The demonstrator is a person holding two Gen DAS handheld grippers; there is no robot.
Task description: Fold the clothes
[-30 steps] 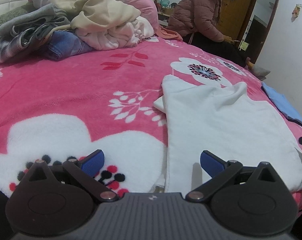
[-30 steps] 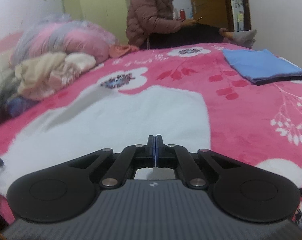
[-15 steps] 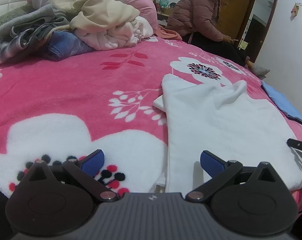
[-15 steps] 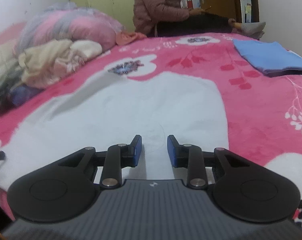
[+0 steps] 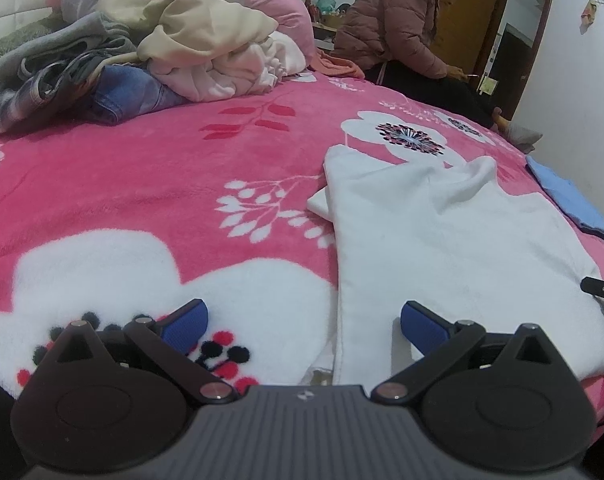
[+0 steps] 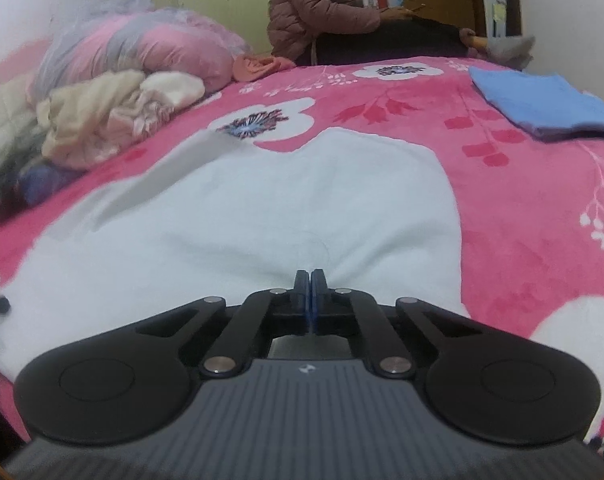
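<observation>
Change since the earlier frames: the right gripper (image 6: 310,280) opened briefly and has closed again, its jaws now meeting at the near hem of the white fleece garment (image 6: 261,208); whether a pinch of cloth sits between the pads cannot be told, though the fabric puckers just ahead of them. The left gripper (image 5: 302,322) has not shifted: fingers spread wide, empty, straddling the garment's left edge, one blue pad (image 5: 422,326) over white cloth, the other over the pink floral plush blanket (image 5: 141,184), apparently posed to take that near corner. Item in work: the white garment, lying flat across the blanket's right half, one sleeve tucked under at its left side, likely partly folded already. Beyond it, to the right: folded blue cloth (image 6: 542,100), set apart near the bed's edge, probably a finished piece. Far left: heap of unfolded clothes (image 5: 161,60), cream, pink, grey and denim, against a pink-and-grey pillow (image 6: 141,52), presumably awaiting their turn. Farthest: a seated person in a brown padded jacket (image 5: 398,24), uninvolved.
</observation>
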